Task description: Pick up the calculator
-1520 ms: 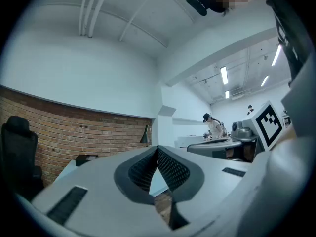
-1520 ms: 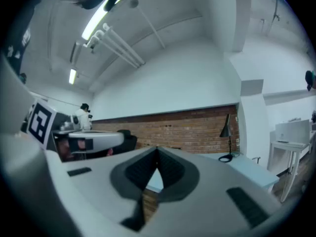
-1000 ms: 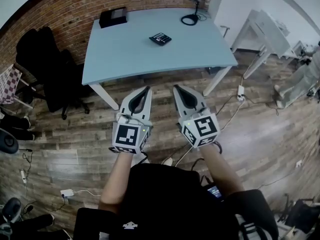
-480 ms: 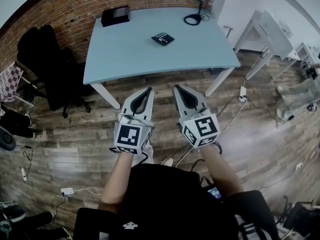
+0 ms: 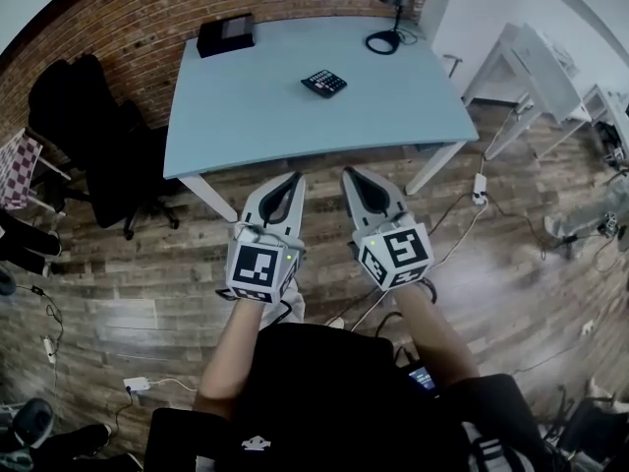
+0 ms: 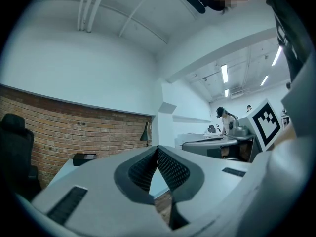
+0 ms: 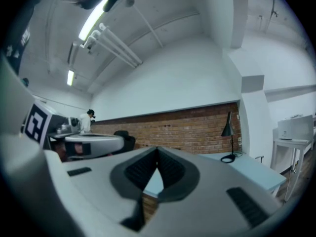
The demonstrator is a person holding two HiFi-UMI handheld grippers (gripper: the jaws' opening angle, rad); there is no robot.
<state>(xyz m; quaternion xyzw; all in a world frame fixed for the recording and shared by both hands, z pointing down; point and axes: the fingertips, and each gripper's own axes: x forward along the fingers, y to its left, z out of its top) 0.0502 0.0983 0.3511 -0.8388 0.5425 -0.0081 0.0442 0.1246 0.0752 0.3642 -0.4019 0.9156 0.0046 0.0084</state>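
A small black calculator (image 5: 323, 83) lies on the pale blue table (image 5: 256, 106), right of its middle. Both grippers are held side by side over the wooden floor, short of the table's near edge and well away from the calculator. My left gripper (image 5: 296, 178) is shut with nothing in it, its jaw tips touching (image 6: 157, 147). My right gripper (image 5: 346, 172) is shut and empty too, its tips meeting (image 7: 157, 148). Both point level toward the table. The calculator does not show in either gripper view.
A black box (image 5: 225, 34) sits at the table's far left corner and a black desk lamp (image 5: 390, 8) at the far right. A black office chair (image 5: 93, 141) stands left of the table. Cables (image 5: 462, 214) run over the floor at the right. White desks (image 5: 536, 67) stand further right.
Both grippers have come a little closer to the table's near edge, still shut. The table and calculator sit slightly lower in the head view.
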